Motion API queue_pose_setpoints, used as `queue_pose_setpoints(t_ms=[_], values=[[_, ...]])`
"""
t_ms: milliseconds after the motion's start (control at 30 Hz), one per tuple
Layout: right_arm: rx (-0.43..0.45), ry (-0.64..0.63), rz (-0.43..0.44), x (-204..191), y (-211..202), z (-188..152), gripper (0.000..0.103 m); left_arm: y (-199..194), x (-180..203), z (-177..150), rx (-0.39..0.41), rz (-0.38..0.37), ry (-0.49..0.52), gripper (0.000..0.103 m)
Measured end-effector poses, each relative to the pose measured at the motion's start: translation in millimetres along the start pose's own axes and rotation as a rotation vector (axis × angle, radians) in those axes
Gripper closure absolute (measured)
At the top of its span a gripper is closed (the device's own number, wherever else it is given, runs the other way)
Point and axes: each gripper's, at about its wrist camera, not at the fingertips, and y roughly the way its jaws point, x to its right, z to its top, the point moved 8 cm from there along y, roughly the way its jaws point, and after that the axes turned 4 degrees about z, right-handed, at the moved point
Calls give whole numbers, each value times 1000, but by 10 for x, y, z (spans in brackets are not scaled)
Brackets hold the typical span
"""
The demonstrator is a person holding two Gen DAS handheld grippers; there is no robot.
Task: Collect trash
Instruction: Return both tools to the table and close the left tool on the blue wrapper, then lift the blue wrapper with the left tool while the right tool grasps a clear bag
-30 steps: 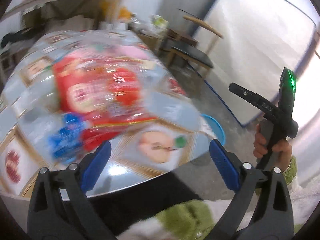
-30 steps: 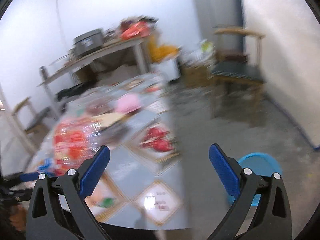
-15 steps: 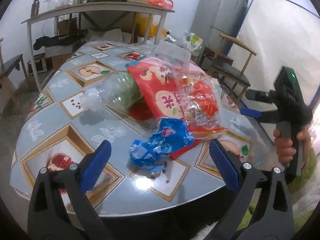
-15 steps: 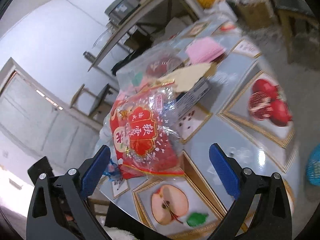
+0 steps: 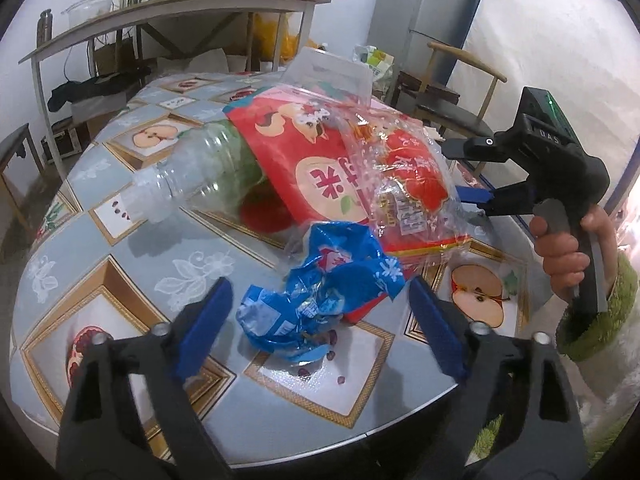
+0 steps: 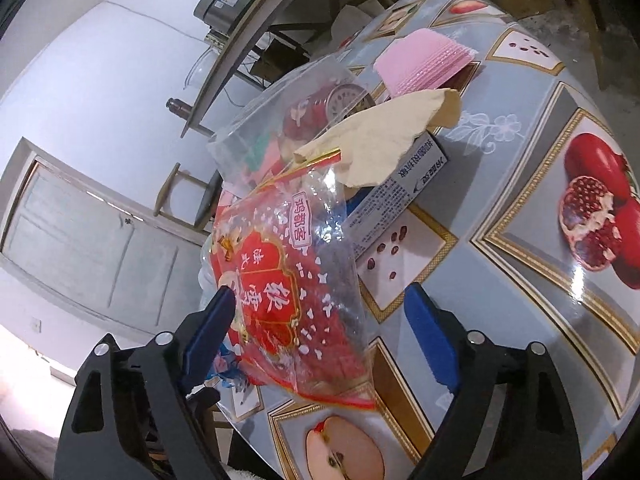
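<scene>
A crumpled blue wrapper (image 5: 320,292) lies near the front edge of the fruit-patterned table (image 5: 120,264). My left gripper (image 5: 320,324) straddles it, jaws closing, with gaps still showing at both pads. Behind it lie a red-and-clear snack bag (image 5: 404,184), a red pouch (image 5: 312,160) and a clear plastic bottle (image 5: 200,176) on its side. In the right wrist view my right gripper (image 6: 320,326) spans the snack bag (image 6: 288,300), jaws closing; the right pad stands clear of it. From the left wrist view that gripper (image 5: 464,172) sits at the bag's right end, held by a hand.
A printed box (image 6: 396,196), a beige paper (image 6: 376,144) and a pink stack (image 6: 424,60) lie further along the table. Small red seeds (image 5: 320,360) are scattered by the blue wrapper. A wooden chair (image 5: 460,96), a shelf table (image 5: 160,8) and a fridge (image 5: 424,8) stand behind.
Both grippers came down and in toward the trash pile. The blue wrapper now lies between the left jaws and the snack bag between the right jaws. Both pairs of jaws have narrowed.
</scene>
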Motion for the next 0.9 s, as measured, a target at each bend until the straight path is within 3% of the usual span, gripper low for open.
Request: queue_pose_setpoints(t_ms=[367,900], values=[[1,1,-9,-10,3,-12,49,59,-141,-51,-33,-11,-84,47],[38,-5,-26,16,-172,-55,84,37,-219,-40,-11,-31,-112,66]])
